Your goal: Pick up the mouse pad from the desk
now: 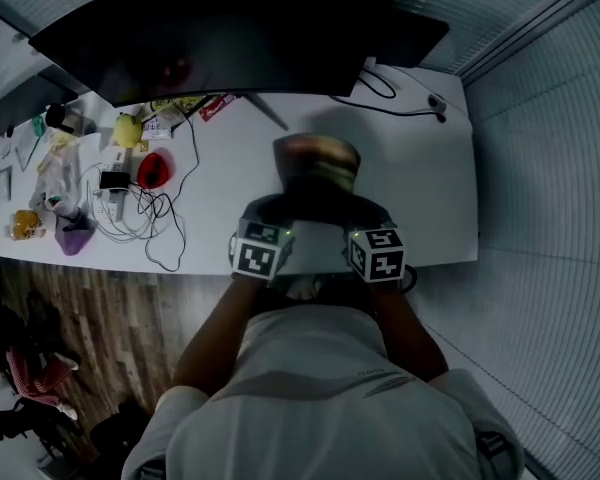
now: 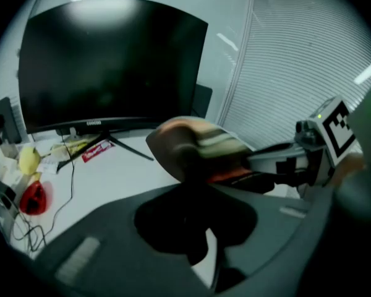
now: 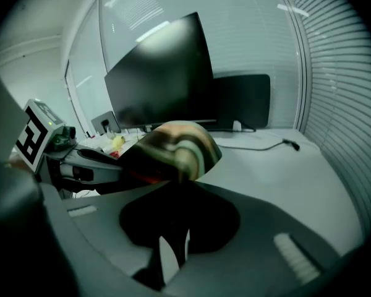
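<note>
Both tongs are clenched on the mouse pad point(image 1: 317, 165): the left gripper point(image 2: 195, 175) pinches its near left edge and the right gripper point(image 3: 176, 178) pinches its near right edge. In each gripper view the jaws are drawn together on the thin sheet. The pad is blurred, with orange, brown and pale bands. It hangs between the two tongs, its far end curling over, and the left gripper view shows it up off the white desk point(image 1: 420, 178) with bare desktop under it. From the head view it sits over the middle of the desk, just this side of the big dark monitor point(image 1: 230, 28) at the far edge. The person's forearms reach in from the near side, with the marker cubes side by side near the desk's near edge. To the left lie a tangle of cables point(image 1: 150, 218), a red object point(image 1: 153, 169) and a yellow object point(image 1: 128, 129), all well apart from the pad. A black cable point(image 1: 400, 103) trails across the far right corner.
</note>
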`<state>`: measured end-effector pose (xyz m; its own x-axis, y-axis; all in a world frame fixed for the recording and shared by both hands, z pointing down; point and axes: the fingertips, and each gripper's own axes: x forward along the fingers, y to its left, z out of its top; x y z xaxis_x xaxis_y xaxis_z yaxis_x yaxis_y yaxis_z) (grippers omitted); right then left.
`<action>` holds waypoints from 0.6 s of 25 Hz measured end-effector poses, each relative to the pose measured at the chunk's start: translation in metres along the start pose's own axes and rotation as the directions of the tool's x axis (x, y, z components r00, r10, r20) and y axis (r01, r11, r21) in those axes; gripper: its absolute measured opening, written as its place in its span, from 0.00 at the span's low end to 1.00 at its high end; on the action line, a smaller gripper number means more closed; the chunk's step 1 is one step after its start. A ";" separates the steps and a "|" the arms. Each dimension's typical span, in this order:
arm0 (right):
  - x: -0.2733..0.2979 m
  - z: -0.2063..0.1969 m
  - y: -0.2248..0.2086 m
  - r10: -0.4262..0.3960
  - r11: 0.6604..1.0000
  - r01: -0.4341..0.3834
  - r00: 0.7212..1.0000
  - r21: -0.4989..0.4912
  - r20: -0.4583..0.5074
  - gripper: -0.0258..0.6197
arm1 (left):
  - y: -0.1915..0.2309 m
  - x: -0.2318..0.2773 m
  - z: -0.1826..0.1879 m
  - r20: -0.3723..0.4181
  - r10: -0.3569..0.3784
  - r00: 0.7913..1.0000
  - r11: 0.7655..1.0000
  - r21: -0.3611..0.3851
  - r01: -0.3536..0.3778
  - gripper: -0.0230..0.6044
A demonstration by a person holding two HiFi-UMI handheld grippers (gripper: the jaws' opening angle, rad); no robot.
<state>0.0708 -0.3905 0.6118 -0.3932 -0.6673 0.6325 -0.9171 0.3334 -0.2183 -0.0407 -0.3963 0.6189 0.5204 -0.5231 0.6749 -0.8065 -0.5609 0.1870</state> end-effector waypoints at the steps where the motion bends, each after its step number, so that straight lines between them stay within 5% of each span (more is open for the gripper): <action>1: -0.008 0.017 0.001 -0.001 1.000 0.002 0.999 -0.013 0.037 0.10 | 0.000 -0.008 0.016 0.040 -0.001 0.999 1.000 0.008 0.000 0.12; 7: -0.066 0.115 0.015 0.012 0.997 0.009 0.964 -0.078 0.265 0.10 | -0.013 -0.072 0.114 0.295 -0.035 0.955 0.998 0.067 0.016 0.13; 15: -0.148 0.201 0.048 0.075 0.988 0.002 0.874 -0.157 0.481 0.10 | -0.030 -0.168 0.194 0.532 -0.024 0.846 0.993 0.113 -0.043 0.13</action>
<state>0.0717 -0.4098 0.3581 -0.4438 -0.8782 0.1787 -0.8961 0.4329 -0.0978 -0.0495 -0.4161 0.3616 0.6089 -0.7708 0.1873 -0.7913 -0.6067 0.0759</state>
